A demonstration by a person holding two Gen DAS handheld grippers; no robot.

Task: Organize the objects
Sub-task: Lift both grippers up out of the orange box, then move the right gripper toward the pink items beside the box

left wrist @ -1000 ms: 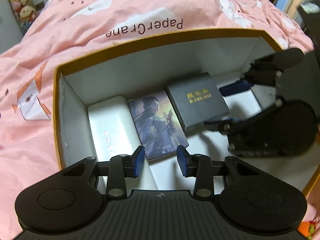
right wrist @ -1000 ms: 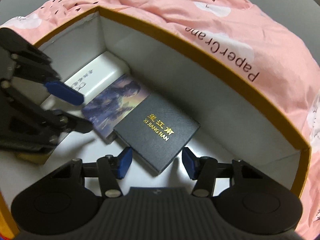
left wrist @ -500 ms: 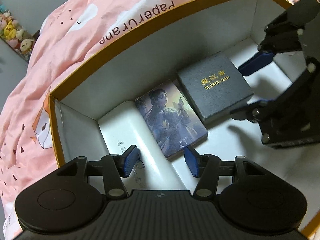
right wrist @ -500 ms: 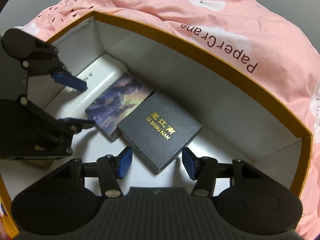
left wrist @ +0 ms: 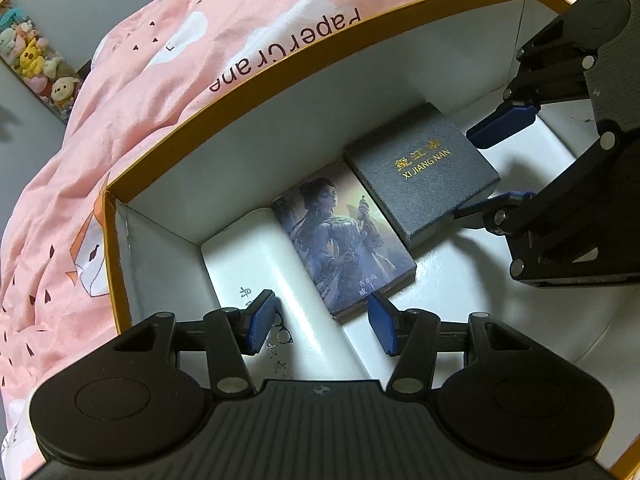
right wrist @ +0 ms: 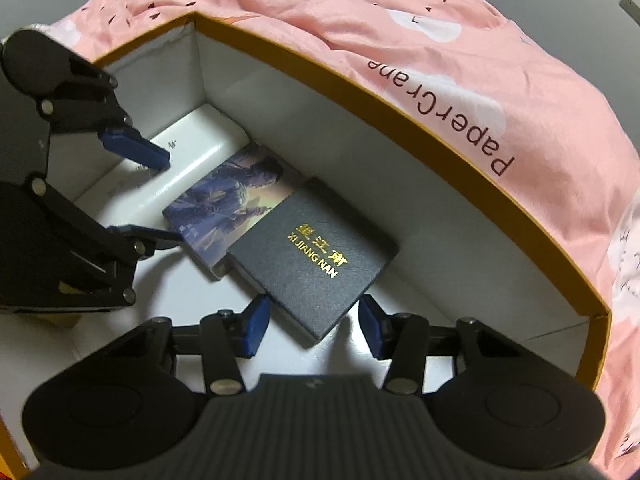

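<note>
A pink quilt (left wrist: 168,92) printed with white clouds and the words "Paper Crane" surrounds a large open box (left wrist: 280,80), orange-rimmed with white walls. On its floor three flat items lie in a row along the far wall: a glossy white box (left wrist: 248,256) in the corner, a box with a painted figure on its lid (left wrist: 340,232) touching it, and a dark grey box (right wrist: 316,252), textured like leatherette with gold lettering, touching that one.

The left gripper (left wrist: 320,320) hovers over the near end of the pictured box with its jaws well apart and nothing between them. The right gripper (right wrist: 308,320) has the grey box's near corner between its blue pads (right wrist: 256,320); the jaws are closing, not yet pressing.

The step looks like squaring the grey box into the row. A corner is a poor purchase (rigid, sharp-edged card slips easily), so the pads should meet opposite flat sides before closing, while the left gripper steadies the neighbour.
</note>
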